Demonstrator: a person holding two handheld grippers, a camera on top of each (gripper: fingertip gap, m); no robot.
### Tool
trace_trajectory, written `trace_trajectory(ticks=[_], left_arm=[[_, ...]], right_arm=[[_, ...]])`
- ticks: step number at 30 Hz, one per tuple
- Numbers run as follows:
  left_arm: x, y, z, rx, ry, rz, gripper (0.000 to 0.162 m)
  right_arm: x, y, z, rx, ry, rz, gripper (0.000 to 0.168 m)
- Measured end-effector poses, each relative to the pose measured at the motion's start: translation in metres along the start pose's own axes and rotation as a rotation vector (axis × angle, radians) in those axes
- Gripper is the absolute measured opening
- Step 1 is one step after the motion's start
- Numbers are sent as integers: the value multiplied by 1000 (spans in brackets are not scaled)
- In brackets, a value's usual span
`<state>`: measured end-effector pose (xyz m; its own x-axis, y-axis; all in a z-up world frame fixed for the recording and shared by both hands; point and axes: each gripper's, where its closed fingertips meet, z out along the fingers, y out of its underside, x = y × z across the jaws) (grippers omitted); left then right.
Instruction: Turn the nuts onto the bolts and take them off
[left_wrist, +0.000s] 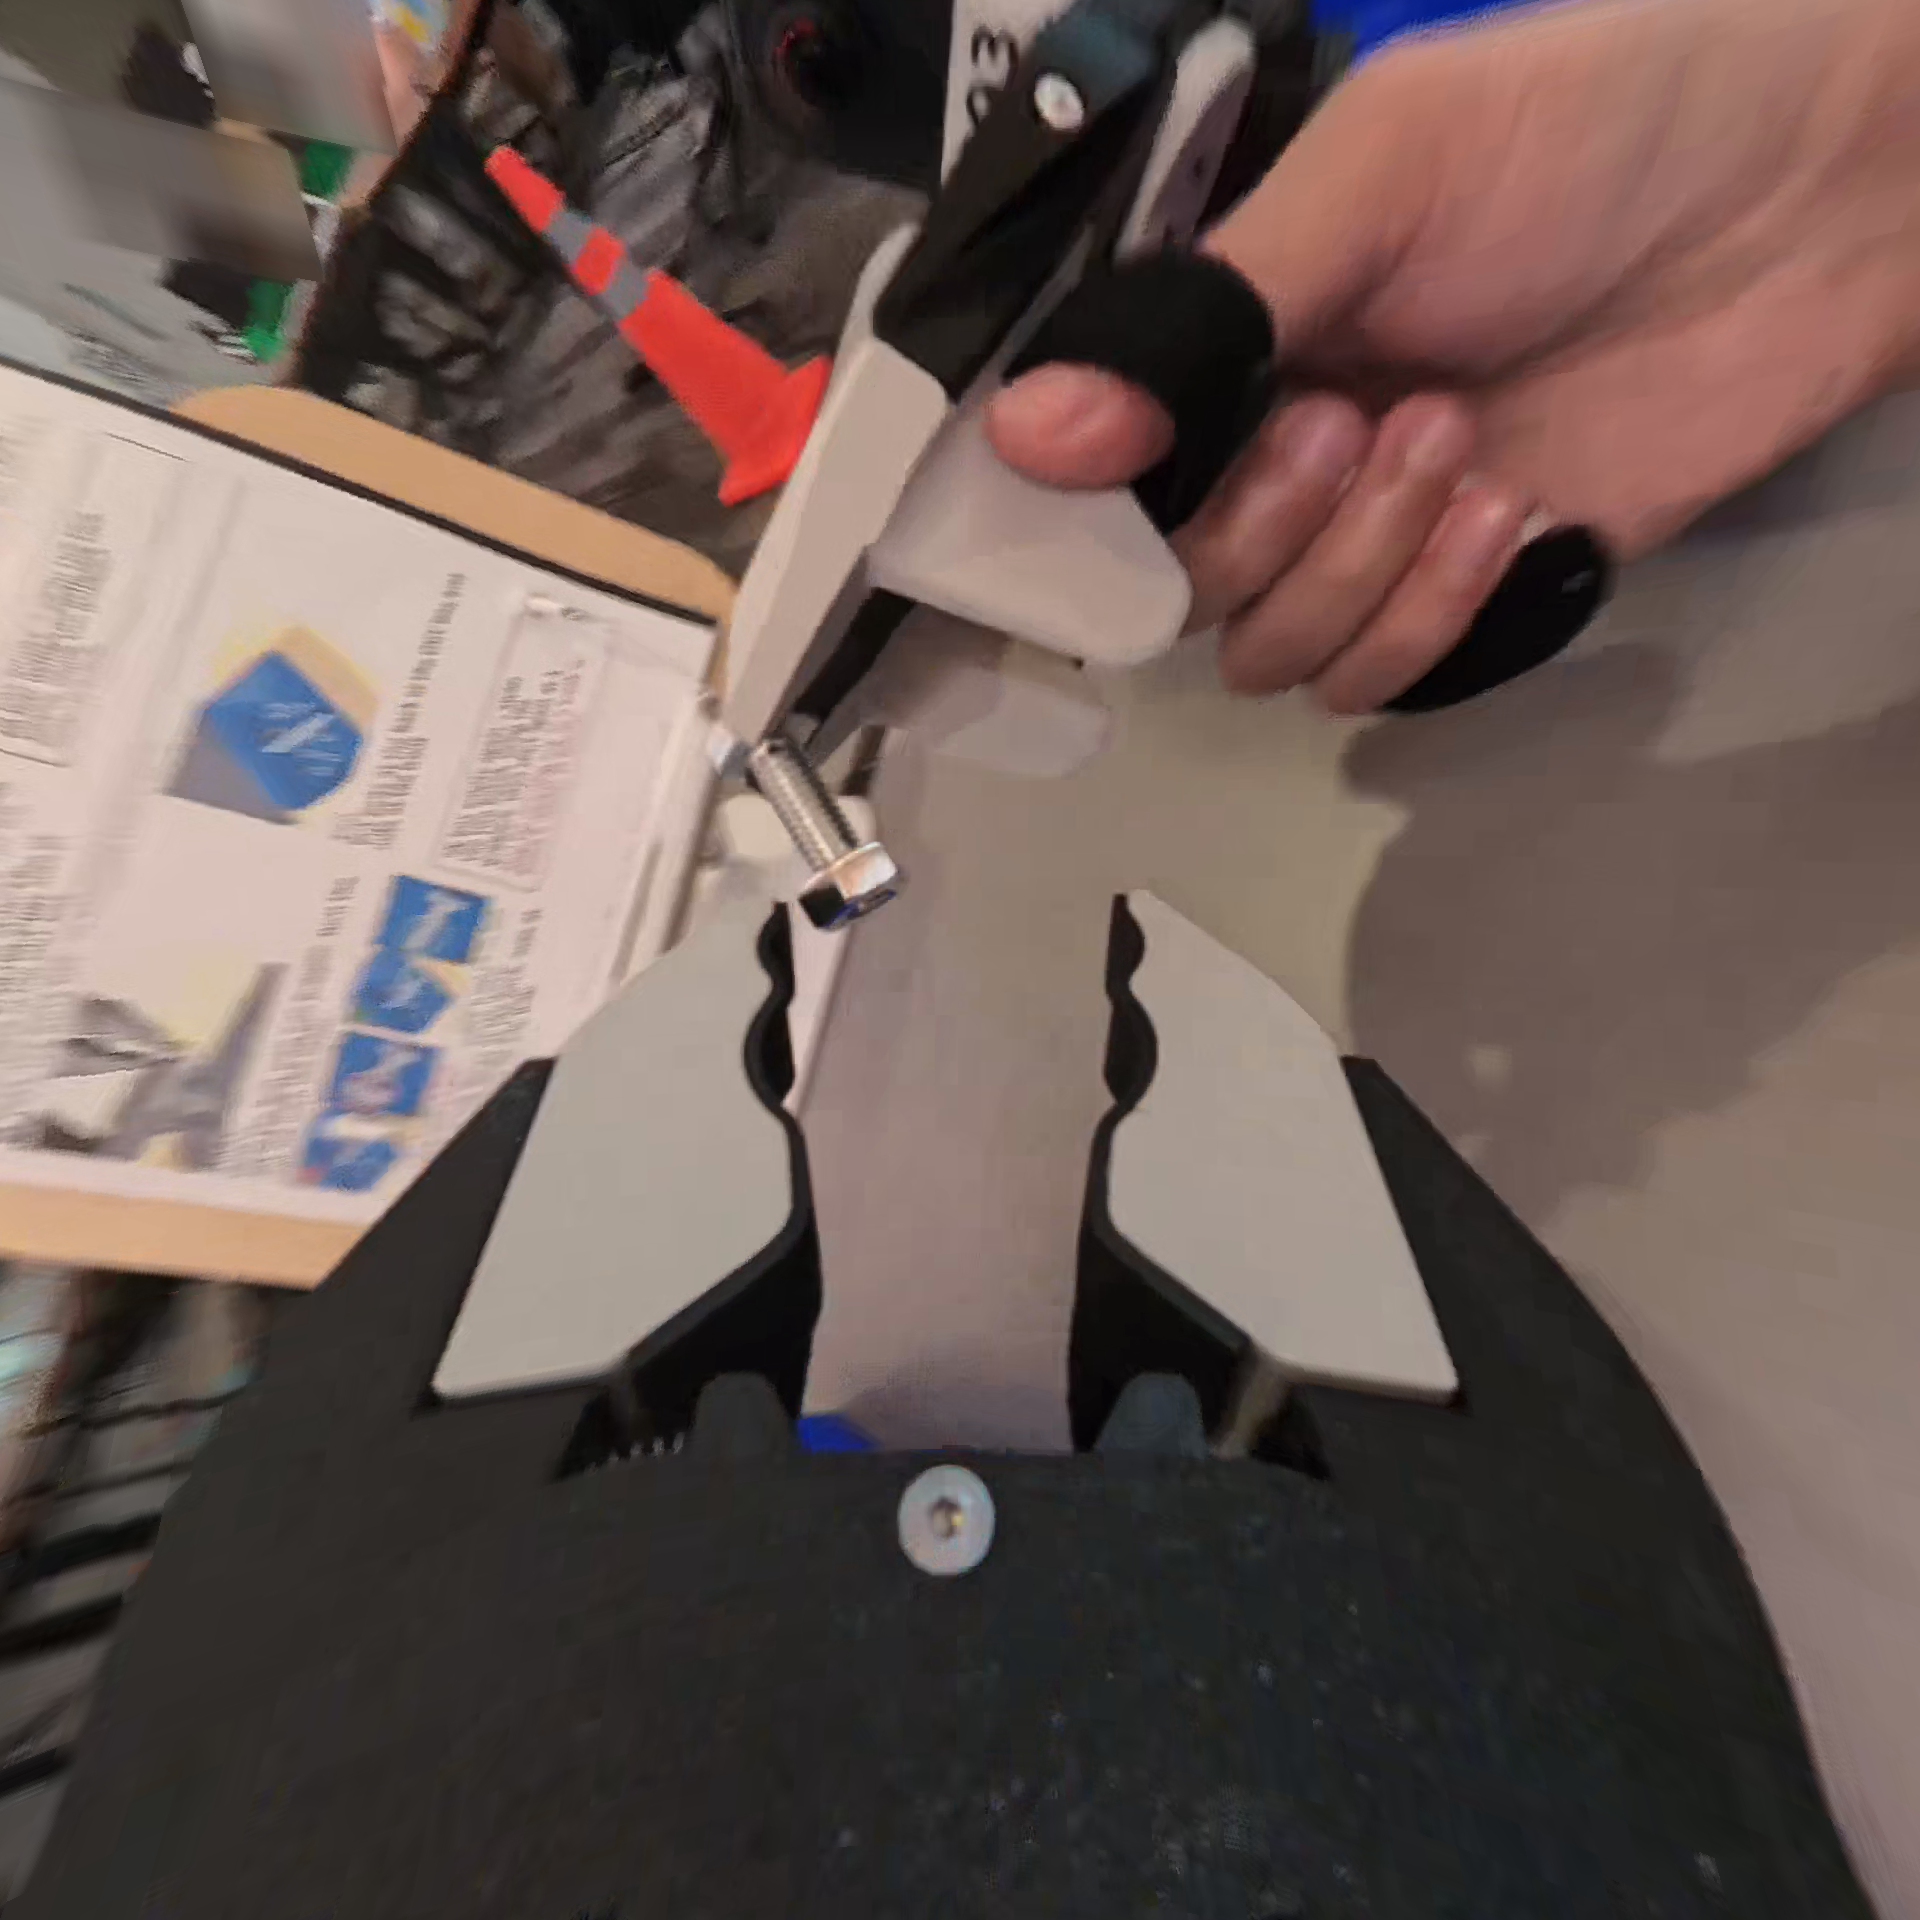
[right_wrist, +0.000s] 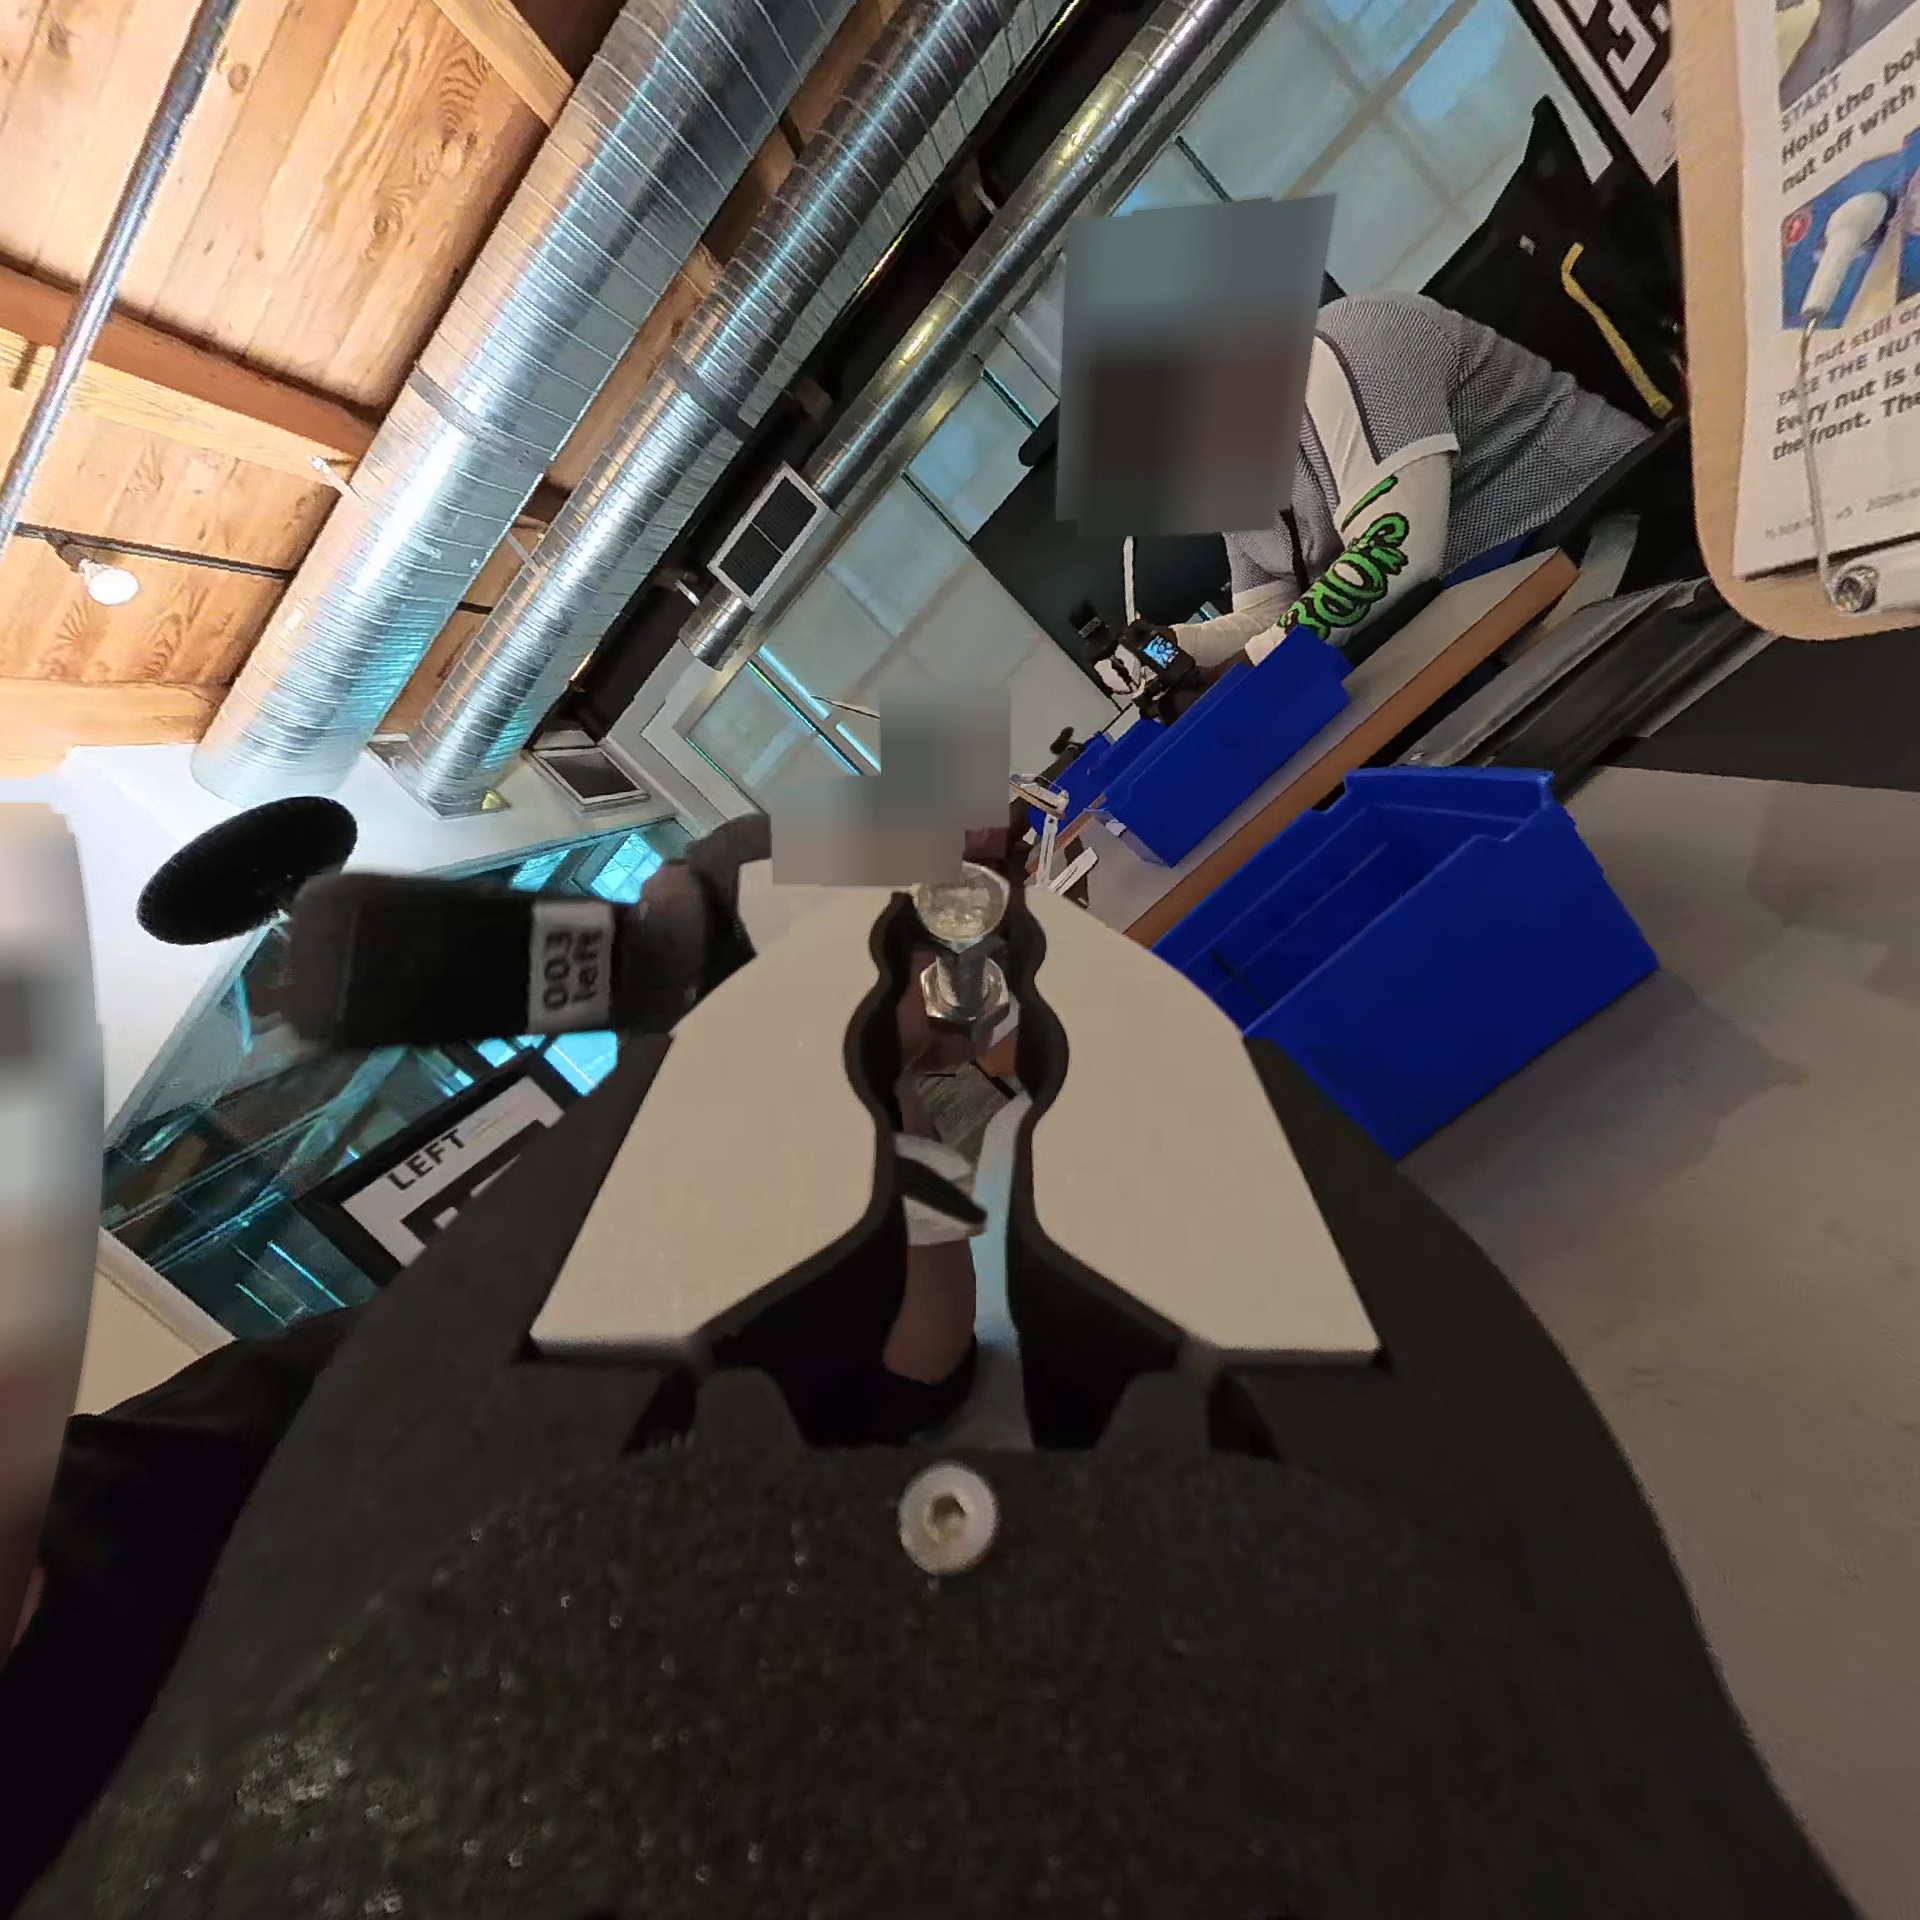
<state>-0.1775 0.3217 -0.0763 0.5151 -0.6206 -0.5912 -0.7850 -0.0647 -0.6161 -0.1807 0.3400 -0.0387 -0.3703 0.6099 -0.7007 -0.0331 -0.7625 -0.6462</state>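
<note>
Grey tabletop (left_wrist: 1558, 1039) below: the right gripper (left_wrist: 774, 717) clamps a bolt (left_wrist: 805, 795) by its head, nut (left_wrist: 850, 885) near the free end. The left gripper (left_wrist: 945, 935) gapes empty just beside it — next, I judge, close on the nut and twist.

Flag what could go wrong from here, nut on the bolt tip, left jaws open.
1. The nut sits at the very tip of the bolt, so it may drop off.
2. The open left gripper is beside the nut, not around it; closing now might knock it.
3. The right gripper pinches only the bolt's head end; the bolt could pivot.
</note>
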Motion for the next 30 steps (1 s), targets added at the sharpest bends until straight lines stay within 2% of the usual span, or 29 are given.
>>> trace_trajectory(ticks=[1, 3, 6, 8, 11, 18, 25, 30], left_arm=[[0, -4, -4, 57, 67, -85, 59], [-7, -15, -13, 192, 199, -308, 59], [-14, -23, -26, 342, 484, -647, 59], [-10, -23, -31, 377, 663, -754, 55], [-1, -21, -35, 399, 813, -786, 48], [2, -20, -35, 425, 887, -802, 39], [14, -22, -38, 397, 906, -740, 38], [11, -25, -36, 432, 909, -771, 37]], right_arm=[[-3, -1, 0, -2, -5, -17, 17], [-10, -3, 0, -16, -8, -62, 17], [-19, 0, 2, -59, 2, -145, 17], [-22, 4, 5, -94, 17, -196, 17], [-28, 10, 8, -128, 18, -235, 17], [-31, 16, 12, -147, 0, -230, 17], [-35, 9, 9, -96, -20, -239, 17], [-35, 12, 11, -103, -16, -248, 17]])
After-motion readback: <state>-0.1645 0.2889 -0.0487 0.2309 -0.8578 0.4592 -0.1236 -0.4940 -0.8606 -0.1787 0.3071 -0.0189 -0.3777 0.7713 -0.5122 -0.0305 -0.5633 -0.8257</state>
